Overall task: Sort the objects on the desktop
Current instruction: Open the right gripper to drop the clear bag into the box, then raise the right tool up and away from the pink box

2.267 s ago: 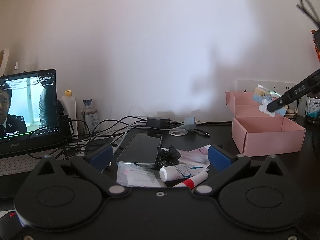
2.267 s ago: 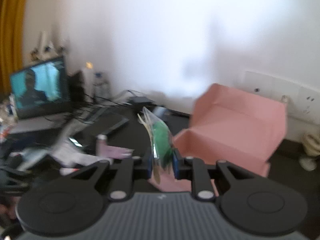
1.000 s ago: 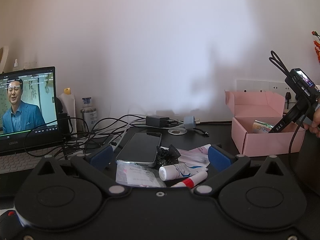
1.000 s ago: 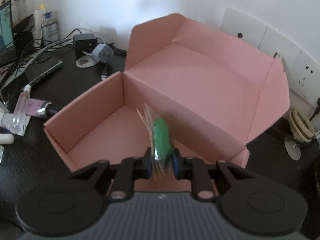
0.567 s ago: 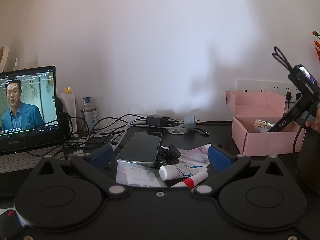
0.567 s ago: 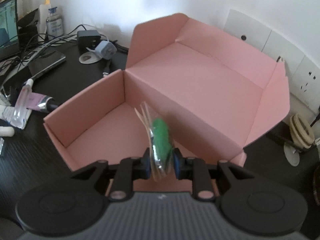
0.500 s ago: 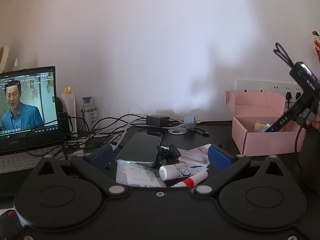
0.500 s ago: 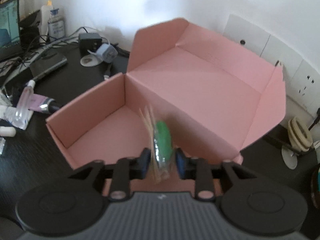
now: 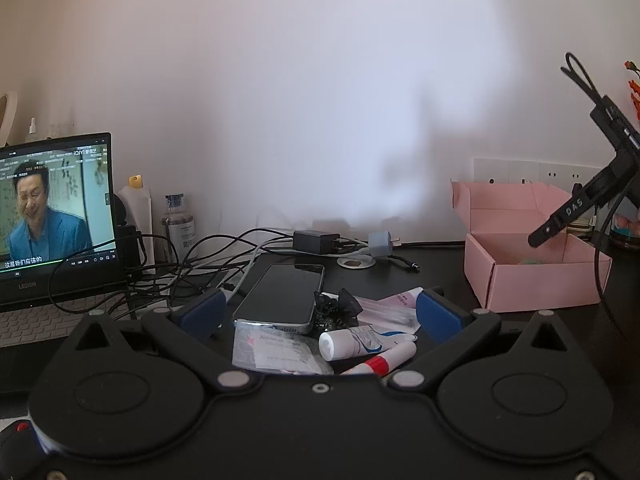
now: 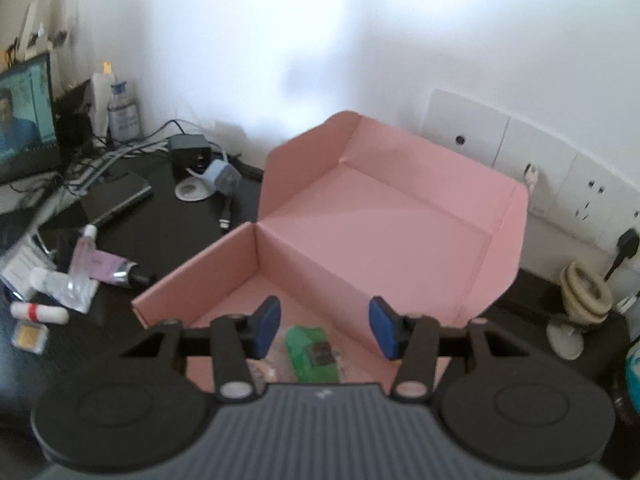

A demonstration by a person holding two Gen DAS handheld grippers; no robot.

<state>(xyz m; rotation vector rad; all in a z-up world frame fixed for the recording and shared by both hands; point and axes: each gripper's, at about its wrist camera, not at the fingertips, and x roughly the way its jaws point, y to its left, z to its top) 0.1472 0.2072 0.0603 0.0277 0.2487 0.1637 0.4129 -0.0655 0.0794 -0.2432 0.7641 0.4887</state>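
Green packet (image 10: 313, 354) dropped from right gripper (image 10: 324, 328), jaws just spread, packet below in pink box (image 10: 384, 220)

Plain white wall (image 9: 320, 100) behind everything, soft daylight with blurry shadows on it. Black counter (image 10: 160, 216) runs along it, white wall sockets (image 10: 520, 152) over on the far right.

The left gripper (image 9: 320, 314) is seen low over a dark desk (image 9: 432, 280), its blue pads (image 9: 434, 314) spread wide with nothing pressed between them. Between the fingers, a phone (image 9: 282, 298), a clear sachet (image 9: 276, 354), a white tube (image 9: 352, 344) and a red-banded stick (image 9: 380, 362) are laid close together. A pink box (image 9: 536, 286) is set open at right, the right gripper (image 9: 534, 240) tilted over it. A laptop (image 9: 54, 216) is lit at left.
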